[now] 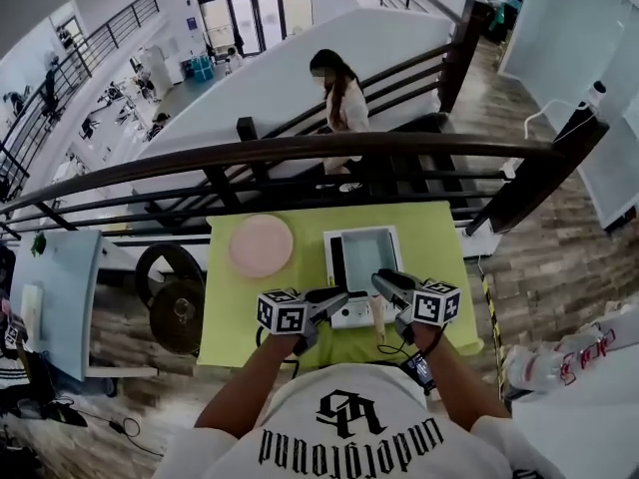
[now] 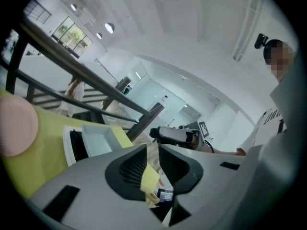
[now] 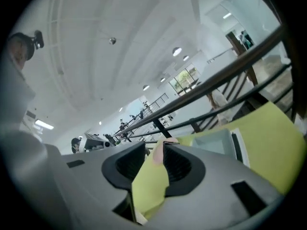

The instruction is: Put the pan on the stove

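Observation:
A pale blue-grey square pan (image 1: 367, 255) rests on the black top of a white stove (image 1: 337, 267) at the middle of the yellow-green table (image 1: 230, 307). Both grippers hang in the air over the table's near edge, short of the stove. My left gripper (image 1: 337, 297) points right and my right gripper (image 1: 384, 285) points left, tips close together. In the left gripper view the jaws (image 2: 152, 150) stand a narrow gap apart with nothing between them; pan (image 2: 98, 137) and stove (image 2: 76, 145) lie beyond. The right gripper's jaws (image 3: 154, 150) are likewise parted and empty, with the pan (image 3: 218, 140) ahead.
A pink round disc (image 1: 262, 244) lies on the table left of the stove. A dark railing (image 1: 300, 153) runs right behind the table, with stairs and a person beyond. Black round objects (image 1: 172, 287) sit on the floor to the table's left.

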`<move>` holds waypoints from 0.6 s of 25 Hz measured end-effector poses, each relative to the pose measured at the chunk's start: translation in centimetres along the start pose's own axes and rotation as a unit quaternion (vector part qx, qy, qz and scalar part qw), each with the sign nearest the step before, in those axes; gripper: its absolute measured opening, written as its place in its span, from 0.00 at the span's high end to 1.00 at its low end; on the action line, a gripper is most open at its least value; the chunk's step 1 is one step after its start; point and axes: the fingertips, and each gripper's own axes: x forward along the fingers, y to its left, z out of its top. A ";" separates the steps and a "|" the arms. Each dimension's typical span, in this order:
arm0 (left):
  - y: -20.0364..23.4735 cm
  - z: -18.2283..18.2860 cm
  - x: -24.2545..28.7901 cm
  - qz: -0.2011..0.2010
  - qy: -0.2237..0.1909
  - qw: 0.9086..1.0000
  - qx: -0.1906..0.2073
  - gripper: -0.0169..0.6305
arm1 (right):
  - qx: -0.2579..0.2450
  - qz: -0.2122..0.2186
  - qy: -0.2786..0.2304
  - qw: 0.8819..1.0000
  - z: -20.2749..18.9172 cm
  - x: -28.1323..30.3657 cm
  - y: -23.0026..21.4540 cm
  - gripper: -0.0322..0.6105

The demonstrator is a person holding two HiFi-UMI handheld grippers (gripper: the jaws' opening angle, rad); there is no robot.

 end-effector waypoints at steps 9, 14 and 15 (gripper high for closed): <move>-3.0 2.3 -2.6 0.040 -0.042 0.992 0.116 0.97 | -0.148 0.018 -0.043 0.988 2.9 -1.8 6.6 0.94; -4.8 2.0 -4.4 0.047 -0.052 0.984 0.166 0.97 | -0.199 -0.001 -0.047 0.979 2.3 -3.0 7.9 0.94; -5.1 1.9 -4.7 0.045 -0.053 0.983 0.171 0.97 | -0.207 -0.004 -0.044 0.977 2.1 -3.1 8.1 0.94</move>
